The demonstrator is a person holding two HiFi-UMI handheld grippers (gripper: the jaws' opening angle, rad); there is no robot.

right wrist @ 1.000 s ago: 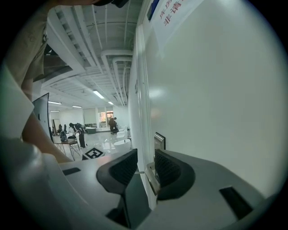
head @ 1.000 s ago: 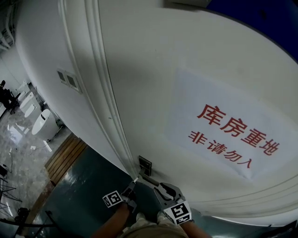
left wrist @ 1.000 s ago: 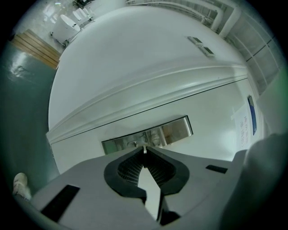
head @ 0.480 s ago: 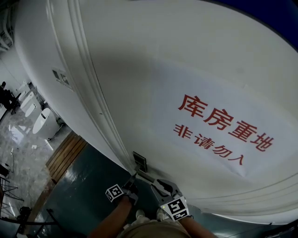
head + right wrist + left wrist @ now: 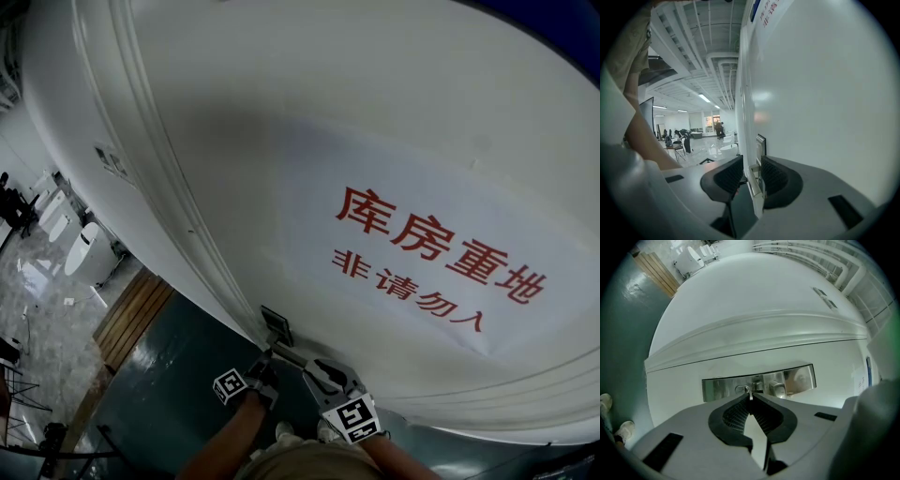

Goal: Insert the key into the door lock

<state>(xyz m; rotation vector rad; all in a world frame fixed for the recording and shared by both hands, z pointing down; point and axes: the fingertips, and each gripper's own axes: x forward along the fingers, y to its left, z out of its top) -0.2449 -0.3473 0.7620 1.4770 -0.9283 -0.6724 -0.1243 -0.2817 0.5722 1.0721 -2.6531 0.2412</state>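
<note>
Key: thin metal blade (image 5: 749, 396), nipped betw. jaw tips of L gripper (image 5: 750, 402); tip right at keyhole (image 5: 742, 389). How far in, can't tell.
L claw: jaws together, clamped on key.
Lock plate: shiny steel strip (image 5: 719, 389) on the door, keyhole near its middle.
R claw: R gripper (image 5: 751, 160) closed round door handle (image 5: 753, 180), one pad each side.
Door: white, smooth (image 5: 394, 103); paper sign (image 5: 441, 258) w/ red characters stuck on it, higher up than the lock.
Frame: white moulding (image 5: 159, 178) along door's edge; wall plates (image 5: 111, 161) beyond it.
Floor: dark green, glossy (image 5: 178, 366) under grippers; wood strip (image 5: 131, 319) beside that; pale marble-look floor (image 5: 42, 300) further left.
Room: white toilets (image 5: 82, 248) in a row on the pale floor. R gripper view: open hall, ceiling pipes (image 5: 717, 61), strip lights (image 5: 704, 98), people (image 5: 718, 127) far off.
</note>
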